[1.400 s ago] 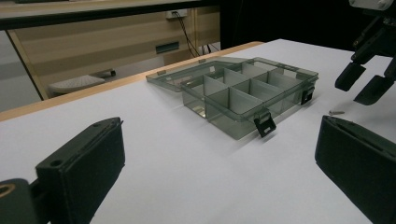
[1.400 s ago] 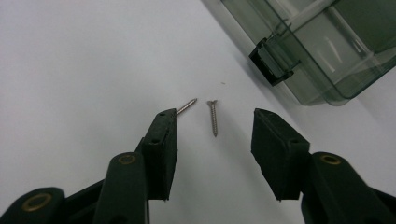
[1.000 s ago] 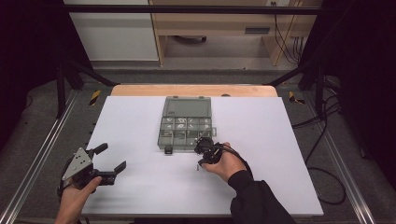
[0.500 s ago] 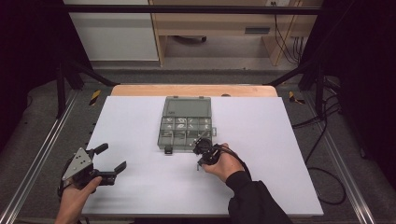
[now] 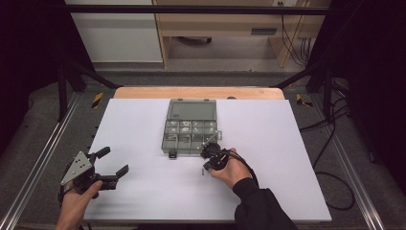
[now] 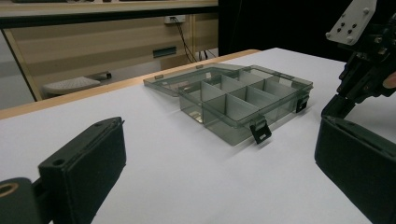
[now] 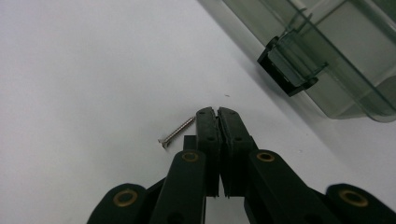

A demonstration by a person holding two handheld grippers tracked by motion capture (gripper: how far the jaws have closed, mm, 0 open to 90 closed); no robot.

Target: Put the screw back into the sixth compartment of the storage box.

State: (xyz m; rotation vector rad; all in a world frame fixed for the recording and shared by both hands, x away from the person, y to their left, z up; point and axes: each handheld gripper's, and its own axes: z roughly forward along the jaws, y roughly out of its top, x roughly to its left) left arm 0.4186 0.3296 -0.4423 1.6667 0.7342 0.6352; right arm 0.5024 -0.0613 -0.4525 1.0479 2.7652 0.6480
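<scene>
My right hand-held gripper (image 7: pixel 217 111) is clenched, jaws pressed together on nothing. The screw (image 7: pixel 177 131) lies flat on the white tabletop (image 7: pixel 93 70), just beside the jaw tips, its point end at them. The open compartment box (image 7: pixel 327 60) sits near. My left hand-held gripper (image 5: pixel 111 162) is released, well apart.

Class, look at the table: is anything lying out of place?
Yes. One screw lies loose on the white table, outside the open compartment box, just left of the right gripper, whose jaws are shut beside it.
</scene>
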